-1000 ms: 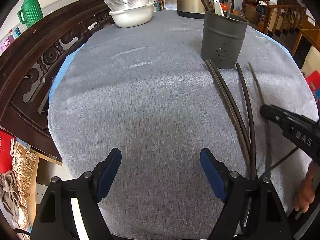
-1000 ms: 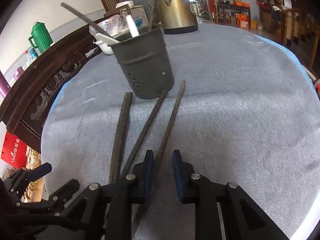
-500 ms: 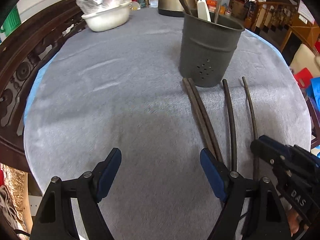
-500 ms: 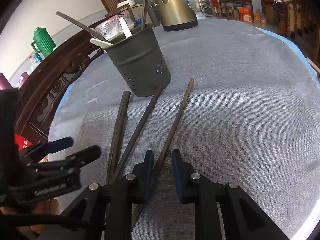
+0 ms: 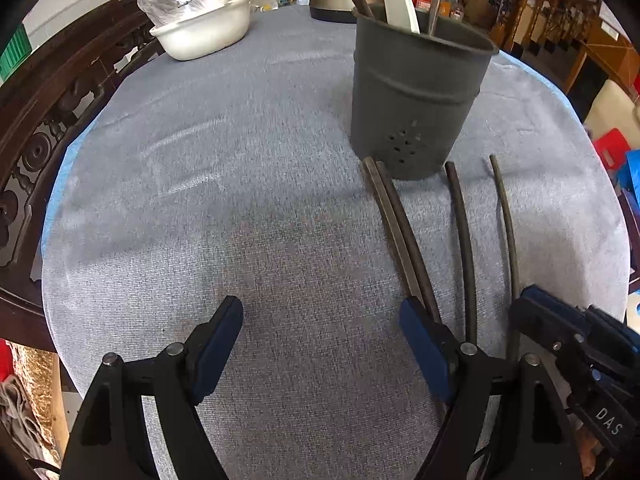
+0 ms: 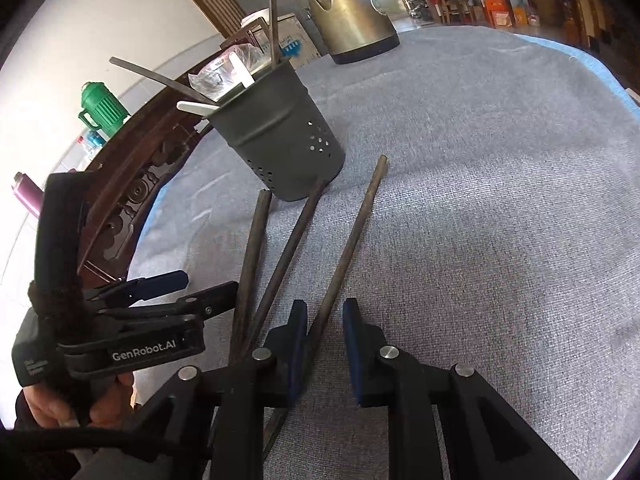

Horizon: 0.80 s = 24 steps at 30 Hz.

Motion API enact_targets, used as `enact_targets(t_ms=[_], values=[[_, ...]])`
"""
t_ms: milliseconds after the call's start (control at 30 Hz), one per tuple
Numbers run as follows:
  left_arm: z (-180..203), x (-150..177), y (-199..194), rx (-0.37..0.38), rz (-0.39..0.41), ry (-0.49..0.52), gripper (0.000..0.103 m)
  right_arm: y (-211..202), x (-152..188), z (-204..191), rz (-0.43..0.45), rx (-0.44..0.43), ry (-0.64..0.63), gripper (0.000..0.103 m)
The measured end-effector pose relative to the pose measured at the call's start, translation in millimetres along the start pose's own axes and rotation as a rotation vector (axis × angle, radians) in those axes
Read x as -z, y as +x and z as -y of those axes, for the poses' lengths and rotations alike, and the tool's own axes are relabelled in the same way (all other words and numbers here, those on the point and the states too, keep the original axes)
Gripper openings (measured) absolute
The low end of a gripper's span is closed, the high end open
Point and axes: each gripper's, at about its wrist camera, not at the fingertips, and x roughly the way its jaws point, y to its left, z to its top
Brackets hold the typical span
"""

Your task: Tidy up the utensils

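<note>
Chopsticks (image 5: pixel 460 240) lie on the grey-clothed worktop (image 5: pixel 240 200); left hand-held gripper (image 5: pixel 320 344) spread, right hand-held gripper (image 6: pixel 325 334) narrowly apart around one

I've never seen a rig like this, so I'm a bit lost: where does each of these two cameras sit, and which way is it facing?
Left wrist view: rides on the left gripper, looking steeply down its wide-open fingers at the grey cloth; the right gripper pokes in at lower right.
Right wrist view: rides on the right gripper, angled down along its narrow fingers, one chopstick between them; the left gripper and the hand holding it show at left.
Both share: the utensil holder, four loose chopsticks, the kettle.
</note>
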Motion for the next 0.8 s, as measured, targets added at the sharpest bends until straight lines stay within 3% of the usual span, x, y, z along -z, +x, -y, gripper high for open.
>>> enact_targets(t_ms=[800], values=[[30,-30,-8,-0.007,0.011,0.027,0.082,0,0,18,0.028,-0.102,0.048,0.021]])
